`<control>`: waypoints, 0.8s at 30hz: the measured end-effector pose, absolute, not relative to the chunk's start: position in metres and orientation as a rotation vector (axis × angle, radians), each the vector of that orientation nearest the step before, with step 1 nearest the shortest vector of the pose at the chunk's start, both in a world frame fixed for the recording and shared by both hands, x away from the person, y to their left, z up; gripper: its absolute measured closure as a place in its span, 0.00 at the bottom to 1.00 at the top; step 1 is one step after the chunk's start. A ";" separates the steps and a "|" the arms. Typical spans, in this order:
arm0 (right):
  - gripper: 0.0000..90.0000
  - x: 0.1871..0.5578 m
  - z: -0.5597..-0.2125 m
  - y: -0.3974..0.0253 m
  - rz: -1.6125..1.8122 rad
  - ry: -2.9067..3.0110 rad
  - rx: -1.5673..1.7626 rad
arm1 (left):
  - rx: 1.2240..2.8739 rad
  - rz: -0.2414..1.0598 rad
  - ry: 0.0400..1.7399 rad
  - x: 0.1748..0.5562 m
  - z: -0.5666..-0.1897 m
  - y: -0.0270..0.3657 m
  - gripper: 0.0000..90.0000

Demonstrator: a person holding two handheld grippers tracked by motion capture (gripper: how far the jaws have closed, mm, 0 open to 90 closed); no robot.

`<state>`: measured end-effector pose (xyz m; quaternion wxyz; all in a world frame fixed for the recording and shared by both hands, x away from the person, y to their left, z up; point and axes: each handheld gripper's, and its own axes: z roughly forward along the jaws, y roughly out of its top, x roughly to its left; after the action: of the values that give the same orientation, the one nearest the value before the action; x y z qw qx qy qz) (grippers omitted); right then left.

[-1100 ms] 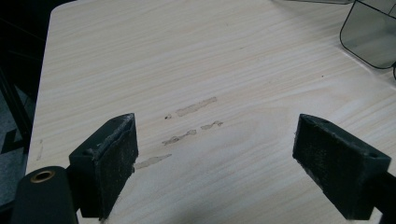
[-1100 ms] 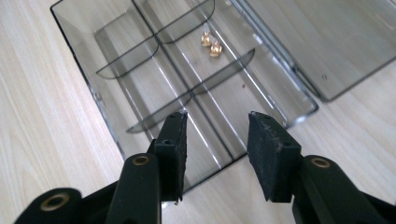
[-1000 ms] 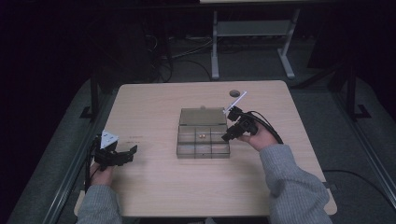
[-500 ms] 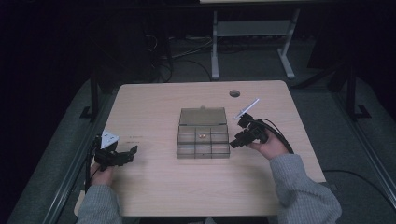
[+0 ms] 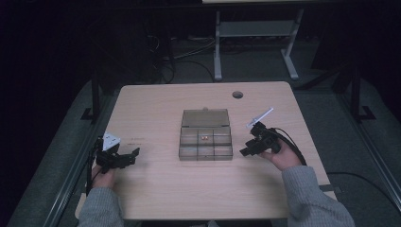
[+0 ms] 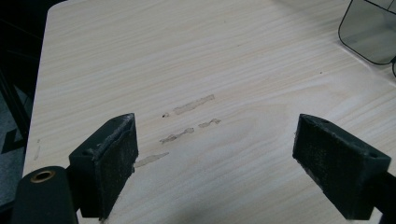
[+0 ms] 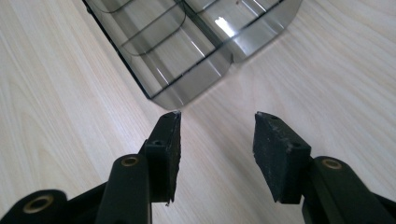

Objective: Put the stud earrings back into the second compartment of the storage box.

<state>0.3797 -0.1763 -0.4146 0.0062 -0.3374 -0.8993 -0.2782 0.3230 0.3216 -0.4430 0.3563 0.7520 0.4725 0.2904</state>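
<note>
A clear smoky compartment box (image 5: 205,140) lies open at the table's middle, its lid (image 5: 205,117) folded back; a small orange item (image 5: 204,137) sits in one middle compartment. My right gripper (image 5: 246,150) rests just right of the box, open and empty. In the right gripper view its jaws (image 7: 215,140) stand apart, pointing at the box's corner (image 7: 187,56). My left gripper (image 5: 131,153) lies near the table's left edge, well away from the box, open with nothing between its pads (image 6: 114,161). The box's rounded corner (image 6: 369,30) shows at the top right of the left gripper view.
The wooden table (image 5: 161,189) has a round cable hole (image 5: 237,94) at the back right. Faint smears (image 6: 187,121) mark the wood ahead of the left gripper. A metal stand (image 5: 255,38) and cables sit on the dark floor behind.
My right gripper has drawn back from over the box's right side, down and to the right, and now rests beside the box. The left gripper has stayed put.
</note>
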 end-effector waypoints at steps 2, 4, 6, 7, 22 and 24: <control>0.57 0.375 -0.417 -0.181 -0.876 -2.802 -1.067 | 1.950 0.753 1.216 0.323 -0.443 0.322 0.15; 0.56 0.371 -0.420 -0.185 -0.879 -2.801 -1.078 | 1.944 0.747 1.221 0.323 -0.443 0.321 0.15; 0.56 0.364 -0.423 -0.192 -0.894 -2.787 -1.090 | 1.940 0.749 1.217 0.323 -0.443 0.321 0.15; 0.56 0.361 -0.425 -0.195 -0.896 -2.786 -1.098 | 1.940 0.748 1.217 0.323 -0.443 0.321 0.15; 0.50 0.320 -0.452 -0.229 -0.995 -2.713 -1.200 | 1.959 0.749 1.212 0.322 -0.443 0.320 0.15; 0.48 0.310 -0.451 -0.233 -1.025 -2.710 -1.214 | 1.951 0.747 1.214 0.322 -0.443 0.319 0.15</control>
<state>0.3103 -0.2327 -0.4511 0.0003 -0.3866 -0.8627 -0.3262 0.3221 0.3193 -0.4435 0.3547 0.7550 0.4698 0.2889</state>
